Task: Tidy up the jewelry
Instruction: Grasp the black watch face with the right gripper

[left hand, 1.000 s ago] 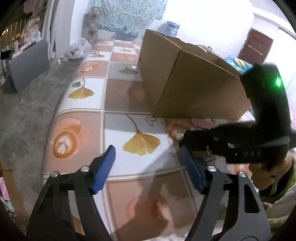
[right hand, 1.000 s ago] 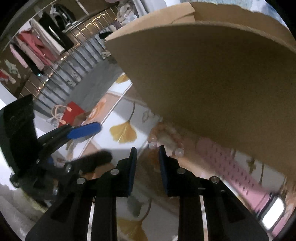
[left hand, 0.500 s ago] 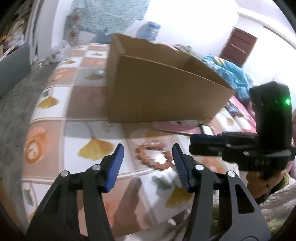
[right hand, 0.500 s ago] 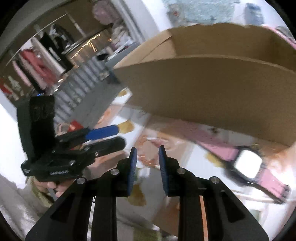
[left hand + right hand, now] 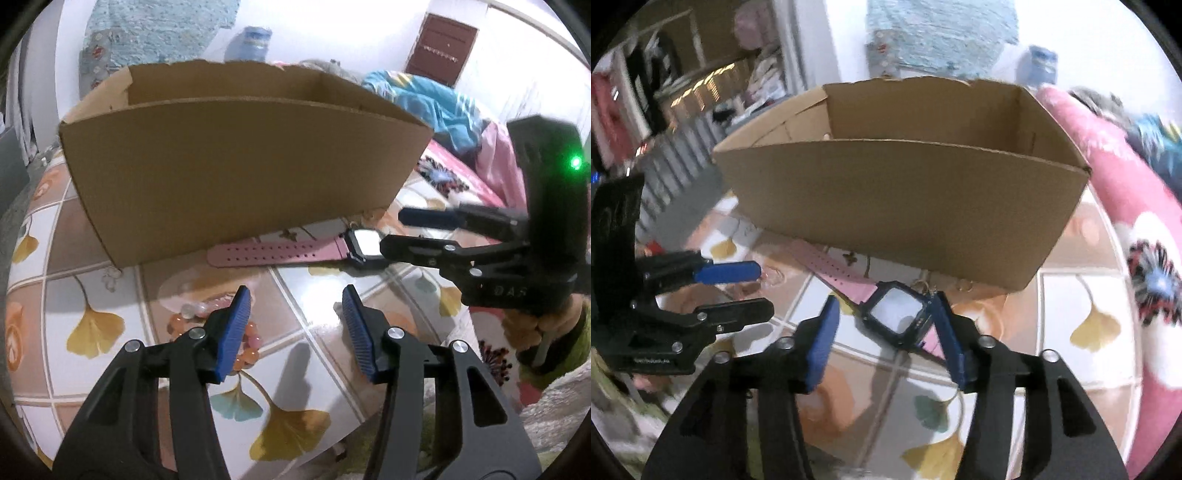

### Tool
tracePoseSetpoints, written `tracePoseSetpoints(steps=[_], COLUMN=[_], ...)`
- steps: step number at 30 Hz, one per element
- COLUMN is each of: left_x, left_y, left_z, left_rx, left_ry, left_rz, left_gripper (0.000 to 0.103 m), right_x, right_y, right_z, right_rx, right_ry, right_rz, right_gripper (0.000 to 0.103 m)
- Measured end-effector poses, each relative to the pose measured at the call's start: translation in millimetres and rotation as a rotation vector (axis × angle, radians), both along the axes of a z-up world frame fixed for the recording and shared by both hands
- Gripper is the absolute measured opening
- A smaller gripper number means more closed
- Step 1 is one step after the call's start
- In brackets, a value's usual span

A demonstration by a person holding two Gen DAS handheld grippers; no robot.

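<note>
Right gripper (image 5: 886,339) fingers astride watch (image 5: 897,314), perhaps touching

Left gripper (image 5: 295,328) hanging over the tiled tabletop with nothing between its blue pads

Its jaws stand apart over bare ginkgo-leaf tiles (image 5: 291,424); an orange bead bracelet (image 5: 247,343) peeks out just behind the left pad; a pink-strapped watch (image 5: 280,251) lies flat along the foot of an open cardboard box (image 5: 236,166); the right gripper (image 5: 417,232) pokes in from the right, parted, tips right by the watch face.
</note>
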State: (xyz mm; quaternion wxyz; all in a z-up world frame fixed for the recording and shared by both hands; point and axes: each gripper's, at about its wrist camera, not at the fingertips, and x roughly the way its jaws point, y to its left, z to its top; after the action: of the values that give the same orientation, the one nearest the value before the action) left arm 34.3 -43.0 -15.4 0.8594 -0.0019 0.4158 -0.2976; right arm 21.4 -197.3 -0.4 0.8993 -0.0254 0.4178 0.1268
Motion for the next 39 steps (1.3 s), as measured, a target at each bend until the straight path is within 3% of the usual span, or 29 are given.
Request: tracePoseSetpoints(steps=[7,16,25,29,32,39], left_x=[-2.7,-4.1,-5.9,-9.8,-9.8,-13.1], left_y=[-12.1,-25.6,-39.9,-48.8,-57.0,-79.5], left_z=[-0.9,-1.1,2.5,3.4,3.2,2.0], left_rx=[0.062,0.093,0.160,0.217,0.270,0.355], left_ry=[-0.037,-0.065,-0.130,-0.184,-0.238,-0.339], left_rz=[-0.015,-0.056,-0.066,-0.080,-0.069,-0.091], left_gripper=[0.049,0.049,0.049,0.051,0.061,0.061], right_x=[16.6,18.7,27.3,38.7,43.7,47.2], right_y=[3.3,3.6,-16.8,-35.0,-45.9,-58.8], right_z=[-9.0,-25.4,-22.8,-21.9,-24.1,-29.8], right_rx=[-0.118,-0.208,-0.049,0.100,0.200,0.418], right_ry=[0.038,0.106,0.165,0.235,0.280,0.351], right_rz=[0.146,0.240,0.272,0.275,0.276,0.297], right_gripper=[0.054,0.054,0.046,0.046,0.046,0.046])
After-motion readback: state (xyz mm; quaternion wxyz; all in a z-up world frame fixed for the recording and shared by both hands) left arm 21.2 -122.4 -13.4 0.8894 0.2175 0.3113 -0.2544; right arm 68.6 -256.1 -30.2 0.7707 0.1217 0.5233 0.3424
